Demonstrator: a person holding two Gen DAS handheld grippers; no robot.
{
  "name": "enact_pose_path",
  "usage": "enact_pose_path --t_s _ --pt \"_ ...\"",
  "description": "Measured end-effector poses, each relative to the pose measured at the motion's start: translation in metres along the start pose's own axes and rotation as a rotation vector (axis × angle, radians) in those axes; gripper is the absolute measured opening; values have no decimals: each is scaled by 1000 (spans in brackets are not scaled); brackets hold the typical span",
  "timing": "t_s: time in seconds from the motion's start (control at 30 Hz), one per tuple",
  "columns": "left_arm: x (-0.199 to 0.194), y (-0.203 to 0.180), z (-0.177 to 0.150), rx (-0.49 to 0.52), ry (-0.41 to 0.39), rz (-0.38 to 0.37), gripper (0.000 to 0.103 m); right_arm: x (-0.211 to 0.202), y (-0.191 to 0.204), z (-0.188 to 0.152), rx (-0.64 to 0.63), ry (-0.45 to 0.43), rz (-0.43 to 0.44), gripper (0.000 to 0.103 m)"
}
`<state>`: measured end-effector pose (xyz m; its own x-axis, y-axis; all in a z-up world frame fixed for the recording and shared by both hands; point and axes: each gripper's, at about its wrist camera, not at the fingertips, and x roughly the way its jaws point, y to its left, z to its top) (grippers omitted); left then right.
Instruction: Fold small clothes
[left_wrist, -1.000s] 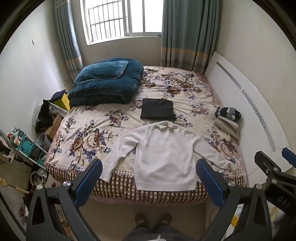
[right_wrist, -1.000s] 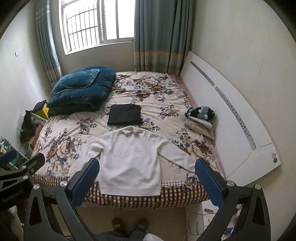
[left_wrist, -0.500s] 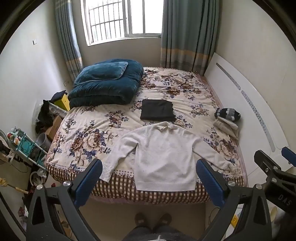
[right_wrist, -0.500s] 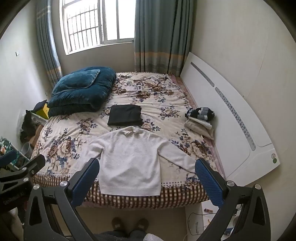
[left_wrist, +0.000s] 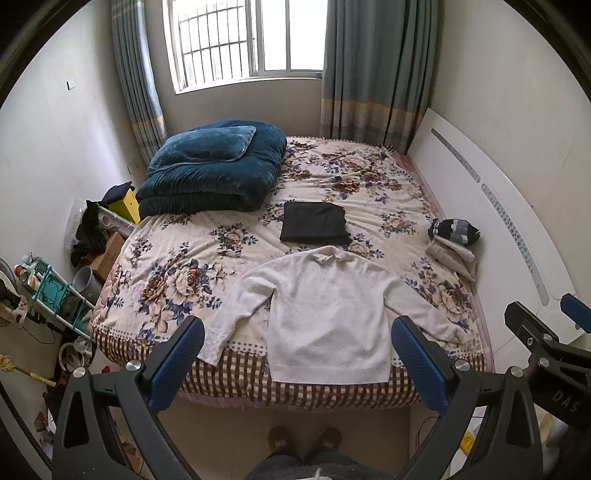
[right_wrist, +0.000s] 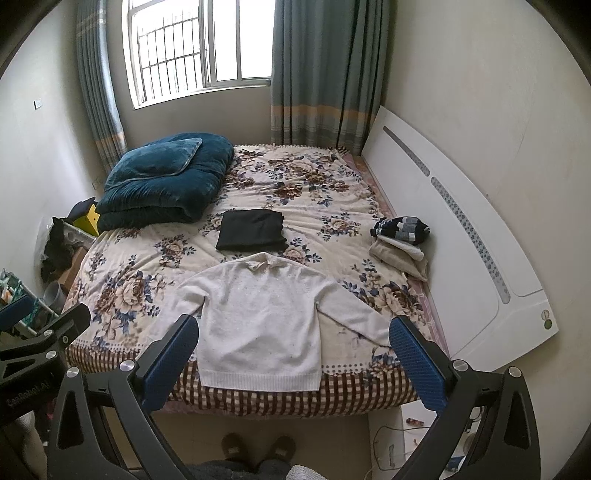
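Observation:
A white sweater (left_wrist: 328, 314) lies flat at the near edge of the floral bed (left_wrist: 177, 266), sleeves spread, hem over the bed's edge; it also shows in the right wrist view (right_wrist: 258, 325). A folded black garment (left_wrist: 314, 222) lies behind its collar, also seen in the right wrist view (right_wrist: 251, 229). My left gripper (left_wrist: 297, 354) is open and empty, held above the floor in front of the bed. My right gripper (right_wrist: 293, 352) is open and empty beside it.
A blue folded duvet and pillow (left_wrist: 210, 170) sit at the bed's far left. A small pile of clothes (left_wrist: 452, 240) lies at the right edge by a white headboard (left_wrist: 498, 206) leaning on the wall. Clutter and a rack (left_wrist: 48, 291) stand left of the bed.

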<state>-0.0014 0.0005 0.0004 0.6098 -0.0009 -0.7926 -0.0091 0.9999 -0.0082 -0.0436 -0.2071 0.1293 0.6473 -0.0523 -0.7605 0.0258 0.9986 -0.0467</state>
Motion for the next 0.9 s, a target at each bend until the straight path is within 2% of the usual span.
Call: enact_pose_path --t_s 0.9 --pt "-4 -3 7 2 -13 4 103 3 5 5 -2 -4 -2 103"
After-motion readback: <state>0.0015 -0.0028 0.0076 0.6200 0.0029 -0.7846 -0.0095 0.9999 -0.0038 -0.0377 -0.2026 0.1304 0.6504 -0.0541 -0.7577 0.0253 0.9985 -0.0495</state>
